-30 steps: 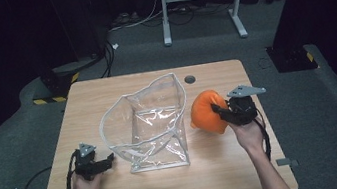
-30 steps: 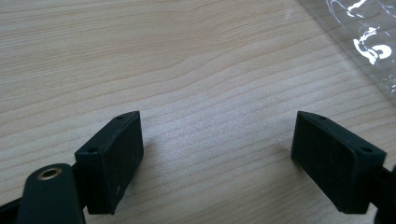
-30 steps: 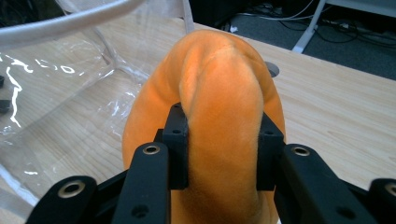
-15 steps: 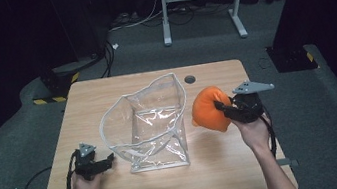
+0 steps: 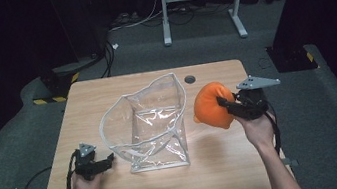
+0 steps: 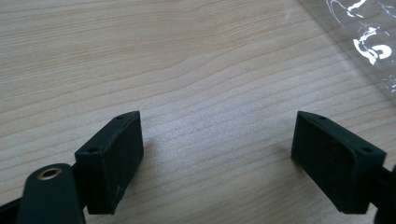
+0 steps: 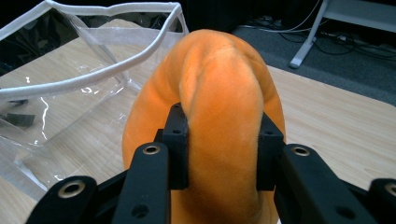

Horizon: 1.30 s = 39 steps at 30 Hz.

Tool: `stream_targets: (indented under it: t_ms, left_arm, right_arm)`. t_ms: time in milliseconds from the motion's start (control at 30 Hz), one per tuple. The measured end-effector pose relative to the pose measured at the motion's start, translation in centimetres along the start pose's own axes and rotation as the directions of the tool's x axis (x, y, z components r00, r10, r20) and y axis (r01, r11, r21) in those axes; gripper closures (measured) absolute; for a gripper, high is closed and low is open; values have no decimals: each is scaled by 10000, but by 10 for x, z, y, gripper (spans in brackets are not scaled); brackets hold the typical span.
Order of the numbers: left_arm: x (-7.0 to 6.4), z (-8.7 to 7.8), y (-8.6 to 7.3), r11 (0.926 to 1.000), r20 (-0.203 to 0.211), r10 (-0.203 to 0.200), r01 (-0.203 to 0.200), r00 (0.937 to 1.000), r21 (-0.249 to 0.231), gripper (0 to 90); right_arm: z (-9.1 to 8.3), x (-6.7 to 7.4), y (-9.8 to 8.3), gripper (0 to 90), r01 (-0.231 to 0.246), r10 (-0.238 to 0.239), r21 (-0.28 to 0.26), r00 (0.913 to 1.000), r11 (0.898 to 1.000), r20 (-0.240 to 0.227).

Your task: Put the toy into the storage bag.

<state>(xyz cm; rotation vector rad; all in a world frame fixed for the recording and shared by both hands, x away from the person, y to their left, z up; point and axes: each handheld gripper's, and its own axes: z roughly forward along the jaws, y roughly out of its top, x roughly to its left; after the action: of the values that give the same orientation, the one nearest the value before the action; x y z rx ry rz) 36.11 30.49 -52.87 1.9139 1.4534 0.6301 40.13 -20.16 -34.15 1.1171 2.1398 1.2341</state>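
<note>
Carrying step: right gripper [image 5: 224, 104] clamped on orange cushion [image 5: 211, 106], centre-right of frame. Left gripper [image 5: 108, 160] open, idle. Next: over clear bag [image 5: 148, 123] mouth, release.

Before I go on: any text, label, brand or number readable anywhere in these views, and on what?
None can be read.
Clear plastic bag: white glints on the film in the left gripper view, no legible print.
Orange plush toy held in the right gripper: no tag or lettering visible.
Left gripper and wooden table: no markings.
Yellow-black hazard stripes on the floor: a pattern, no words.
</note>
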Motion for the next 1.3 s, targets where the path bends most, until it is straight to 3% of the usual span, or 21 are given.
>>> stream_targets:
  t_ms: [633,1300]
  left_arm:
    - [0,0,0,10000,0,4,-4,10000,4,170]
    - [0,0,0,10000,0,5,-5,10000,1,170]
  right_arm:
    - [-19,0,19,665,-120,110,-534,9998,9985,-188]
    - [-26,5,36,665,45,-70,-660,9993,9978,-380]
